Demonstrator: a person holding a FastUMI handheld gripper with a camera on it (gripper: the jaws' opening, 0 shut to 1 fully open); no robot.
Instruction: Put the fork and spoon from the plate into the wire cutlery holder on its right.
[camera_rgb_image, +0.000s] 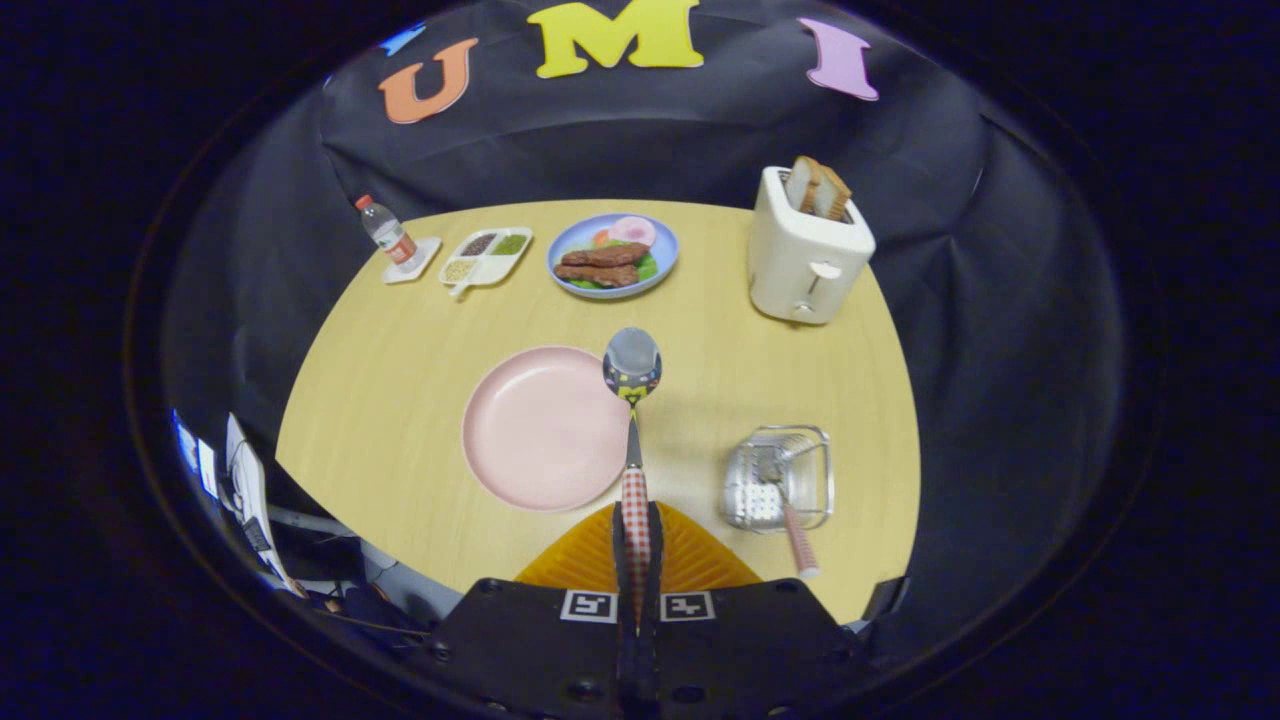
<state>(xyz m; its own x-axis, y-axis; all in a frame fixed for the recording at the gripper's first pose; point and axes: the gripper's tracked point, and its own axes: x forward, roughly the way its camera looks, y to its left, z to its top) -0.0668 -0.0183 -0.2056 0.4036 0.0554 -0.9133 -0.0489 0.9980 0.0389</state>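
Observation:
My gripper (636, 548) is shut on the spoon (632, 400), both fingers pressing its red-checked handle. The spoon points straight ahead, its shiny bowl held in the air over the right rim of the pink plate (540, 428). The plate lies bare, just ahead and left of the fingers. To the right of the fingers stands the wire cutlery holder (778, 478). The fork (790, 515) is inside it, its checked handle leaning out toward me.
Beyond the plate are a blue plate of food (613, 255), a white divided dish (486, 256) and a small bottle (387, 232) on a coaster. A white toaster (806, 246) with toast stands at the far right. The round wooden table (400, 350) ends close behind the holder.

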